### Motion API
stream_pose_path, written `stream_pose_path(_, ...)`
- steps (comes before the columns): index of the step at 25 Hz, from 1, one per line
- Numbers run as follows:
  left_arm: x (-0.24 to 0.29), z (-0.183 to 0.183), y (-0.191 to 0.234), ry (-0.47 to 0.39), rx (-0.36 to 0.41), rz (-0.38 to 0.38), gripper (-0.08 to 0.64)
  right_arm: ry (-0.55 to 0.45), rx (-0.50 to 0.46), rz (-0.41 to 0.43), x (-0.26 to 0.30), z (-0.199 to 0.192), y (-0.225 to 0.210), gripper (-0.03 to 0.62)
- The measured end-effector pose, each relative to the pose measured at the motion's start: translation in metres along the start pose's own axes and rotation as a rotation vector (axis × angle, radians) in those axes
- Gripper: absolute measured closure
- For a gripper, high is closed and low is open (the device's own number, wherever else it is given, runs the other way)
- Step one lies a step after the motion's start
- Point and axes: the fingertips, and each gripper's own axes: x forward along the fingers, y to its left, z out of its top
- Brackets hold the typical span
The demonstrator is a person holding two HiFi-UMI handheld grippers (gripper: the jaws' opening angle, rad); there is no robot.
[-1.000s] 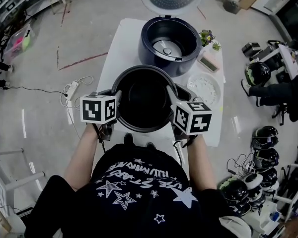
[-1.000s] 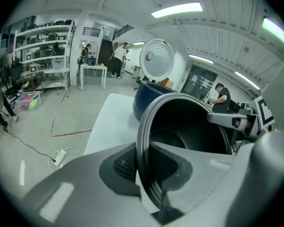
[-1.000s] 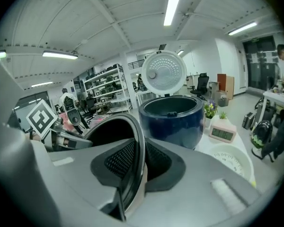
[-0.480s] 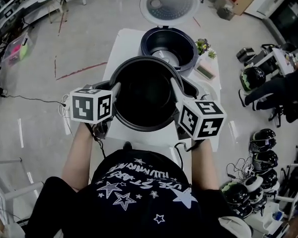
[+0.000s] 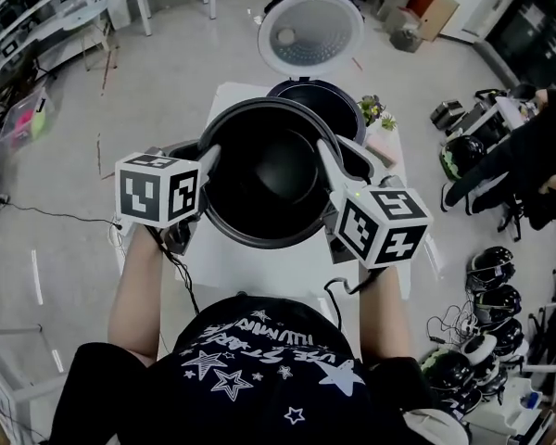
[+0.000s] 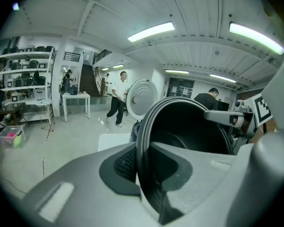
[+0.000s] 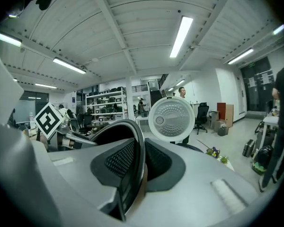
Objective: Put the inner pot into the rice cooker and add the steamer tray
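The inner pot (image 5: 269, 170) is held clear of the table (image 5: 259, 269), near the open rice cooker (image 5: 345, 109). Its rim is clamped on opposite sides by the left gripper (image 5: 209, 162) and right gripper (image 5: 325, 158). It is judged rigid, smooth-walled and apparently weighty, so a level rim hold is advised.

Bright, even light from ceiling tubes (image 7: 181, 30) above the right tongs (image 7: 139, 161); fisheye bending, dark corners; foreground slightly soft.

Rice cooker (image 5: 343, 109) — mostly hidden behind the inner pot (image 5: 264, 170).
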Motion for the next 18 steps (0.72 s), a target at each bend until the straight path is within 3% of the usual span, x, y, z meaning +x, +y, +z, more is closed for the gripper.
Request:
stream_pose_path(6, 0.009, 0.051, 0.007, -0.033, 0.082, -0.032, 0.513, -0.050, 0.017, -0.044, 0.009, 0.032, -0.009, 0.505)
stream_pose_path(11, 0.039, 0.090, -0.010, -0.040, 0.142, -0.088, 0.512, -0.087, 0.057, -0.114, 0.006, 0.048, -0.041, 0.506)
stream_pose_path(18, 0.085, 0.122, -0.032, -0.007, 0.169, -0.107, 0.512, -0.080, 0.110, -0.085, 0.020, 0.063, -0.097, 0.508)
